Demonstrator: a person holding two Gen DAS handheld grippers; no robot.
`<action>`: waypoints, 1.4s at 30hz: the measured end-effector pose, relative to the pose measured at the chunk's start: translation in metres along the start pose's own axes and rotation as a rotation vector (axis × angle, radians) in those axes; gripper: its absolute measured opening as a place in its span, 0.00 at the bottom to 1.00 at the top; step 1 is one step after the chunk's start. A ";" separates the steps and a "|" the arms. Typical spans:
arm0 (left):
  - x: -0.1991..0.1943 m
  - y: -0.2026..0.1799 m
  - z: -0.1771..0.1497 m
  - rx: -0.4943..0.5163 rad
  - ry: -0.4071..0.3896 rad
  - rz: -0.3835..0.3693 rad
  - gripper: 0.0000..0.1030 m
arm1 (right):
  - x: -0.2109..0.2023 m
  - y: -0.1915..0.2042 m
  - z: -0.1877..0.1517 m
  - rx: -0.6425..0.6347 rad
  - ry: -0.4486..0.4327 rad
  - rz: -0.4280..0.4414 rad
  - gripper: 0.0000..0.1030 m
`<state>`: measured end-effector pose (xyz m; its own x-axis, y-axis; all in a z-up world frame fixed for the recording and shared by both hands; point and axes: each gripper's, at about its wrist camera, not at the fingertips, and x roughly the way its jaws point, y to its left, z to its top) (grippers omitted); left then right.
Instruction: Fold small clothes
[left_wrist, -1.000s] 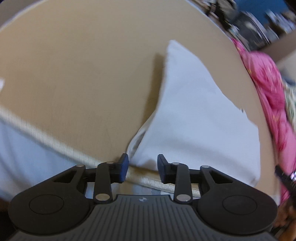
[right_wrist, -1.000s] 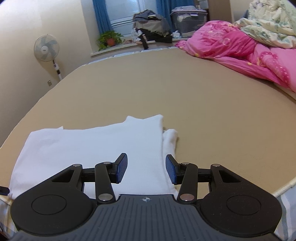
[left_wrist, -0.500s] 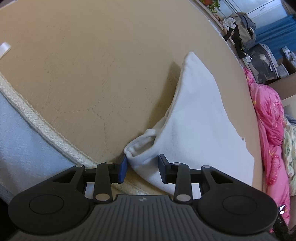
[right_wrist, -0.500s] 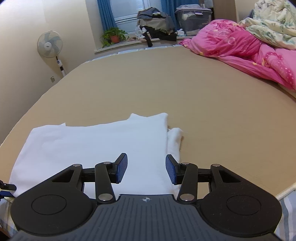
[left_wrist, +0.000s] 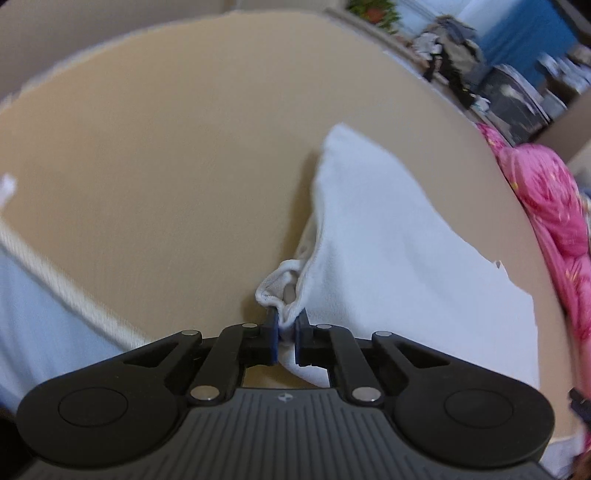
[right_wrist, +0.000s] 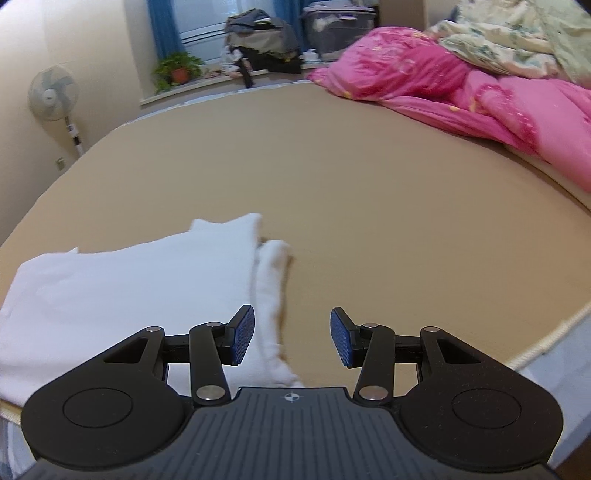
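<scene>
Your left hand-held gripper has just closed, pinching the white garment corner; right hand-held gripper gapes empty. Soft, light, floppy: grab opposite hem w/ right.

Bed: flat tan cover, corded piping along near edge. White garment lies folded at near-left corner, a narrow strip of it beside its right edge. Pink quilt heaped far right; floral quilt behind it.

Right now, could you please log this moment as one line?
left gripper: just closed on white cotton garment corner | right gripper: open, empty
</scene>
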<state>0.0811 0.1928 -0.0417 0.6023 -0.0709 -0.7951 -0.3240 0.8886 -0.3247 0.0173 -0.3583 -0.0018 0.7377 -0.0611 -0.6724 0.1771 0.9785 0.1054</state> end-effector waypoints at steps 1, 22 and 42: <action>-0.006 -0.008 0.001 0.029 -0.021 -0.001 0.07 | 0.000 -0.004 0.001 0.014 -0.002 -0.013 0.46; -0.014 -0.382 -0.169 0.764 0.119 -0.471 0.23 | -0.014 -0.094 0.009 0.329 -0.150 -0.089 0.46; -0.021 -0.238 -0.146 0.858 -0.002 -0.239 0.36 | 0.073 -0.018 -0.015 0.018 0.343 0.139 0.34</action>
<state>0.0389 -0.0834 -0.0228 0.5855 -0.2982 -0.7538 0.4683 0.8835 0.0142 0.0576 -0.3773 -0.0636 0.4946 0.1446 -0.8570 0.1040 0.9691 0.2235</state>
